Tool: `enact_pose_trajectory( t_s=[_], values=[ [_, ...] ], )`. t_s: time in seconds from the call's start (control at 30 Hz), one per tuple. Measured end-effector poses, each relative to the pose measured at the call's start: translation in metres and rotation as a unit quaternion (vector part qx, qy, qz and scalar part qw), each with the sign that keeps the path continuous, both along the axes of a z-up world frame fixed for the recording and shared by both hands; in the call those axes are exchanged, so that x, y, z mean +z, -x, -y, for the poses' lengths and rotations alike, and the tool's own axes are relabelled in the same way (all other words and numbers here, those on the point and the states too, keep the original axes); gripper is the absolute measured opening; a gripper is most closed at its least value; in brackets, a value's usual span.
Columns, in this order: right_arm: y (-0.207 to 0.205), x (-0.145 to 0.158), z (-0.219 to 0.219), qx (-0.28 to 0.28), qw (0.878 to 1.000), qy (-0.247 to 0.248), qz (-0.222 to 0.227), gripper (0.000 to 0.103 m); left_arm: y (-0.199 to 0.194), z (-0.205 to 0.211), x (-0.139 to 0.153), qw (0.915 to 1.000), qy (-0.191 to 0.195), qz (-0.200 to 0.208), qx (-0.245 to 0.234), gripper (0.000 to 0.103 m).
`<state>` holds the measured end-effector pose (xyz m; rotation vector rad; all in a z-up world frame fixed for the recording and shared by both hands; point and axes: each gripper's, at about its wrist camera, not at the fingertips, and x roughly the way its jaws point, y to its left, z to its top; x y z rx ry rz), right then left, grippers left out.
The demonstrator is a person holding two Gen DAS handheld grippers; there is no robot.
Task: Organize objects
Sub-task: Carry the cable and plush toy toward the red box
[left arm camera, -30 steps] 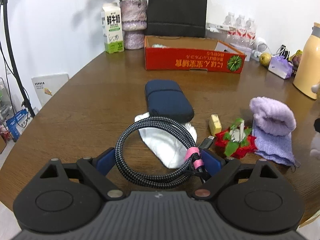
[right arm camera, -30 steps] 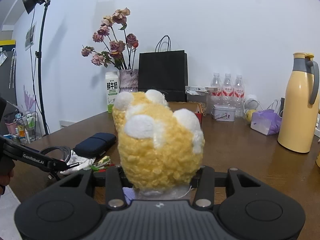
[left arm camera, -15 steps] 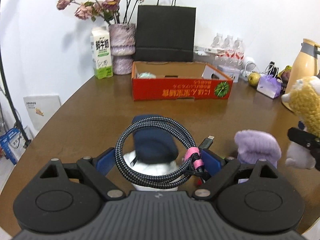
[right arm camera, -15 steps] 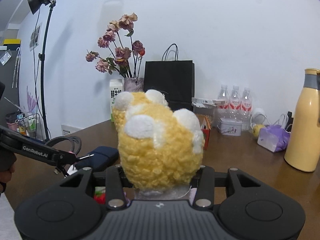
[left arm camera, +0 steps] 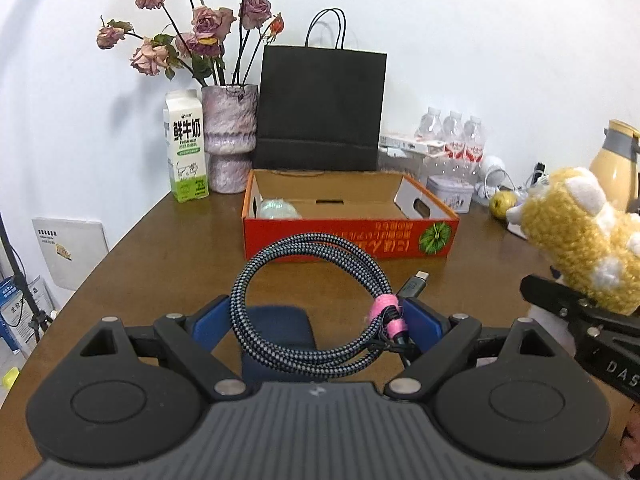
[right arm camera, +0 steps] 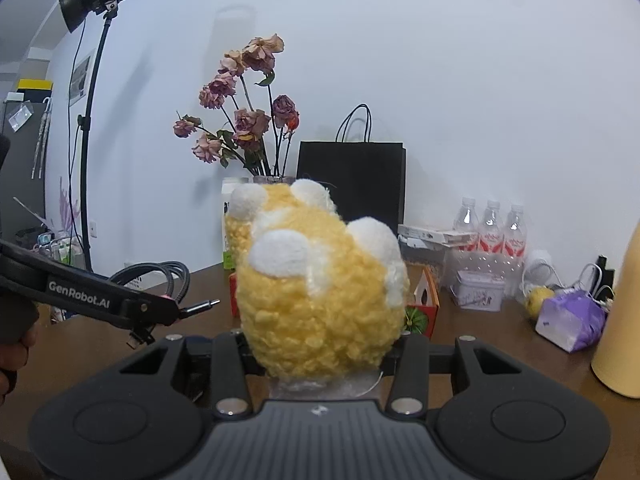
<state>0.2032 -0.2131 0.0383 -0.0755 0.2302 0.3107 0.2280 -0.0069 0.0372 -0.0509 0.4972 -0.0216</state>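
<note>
My left gripper (left arm camera: 316,320) holds a coiled cable (left arm camera: 316,308) across wide jaws, in the air in front of the red box (left arm camera: 348,236). My right gripper (right arm camera: 320,356) is clamped narrow on a yellow plush (right arm camera: 320,292), also short of the box and to its right. The cable's loose plug (left arm camera: 414,284) sticks out towards the box and could, I judge, snag its near wall. The springy coil might slip free. Both grippers aim at one box, so they could collide above it.
</note>
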Motion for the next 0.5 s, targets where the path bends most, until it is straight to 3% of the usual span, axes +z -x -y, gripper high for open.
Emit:
enact_pose_trajectory(
  t_s=[0.5],
  values=[
    [-0.076, 0.019, -0.013, 0.027, 0.999, 0.020, 0.005, 0.042, -0.064, 0.003, 0.018, 0.9999, 0.005, 0.008, 0.008, 0.092]
  ],
)
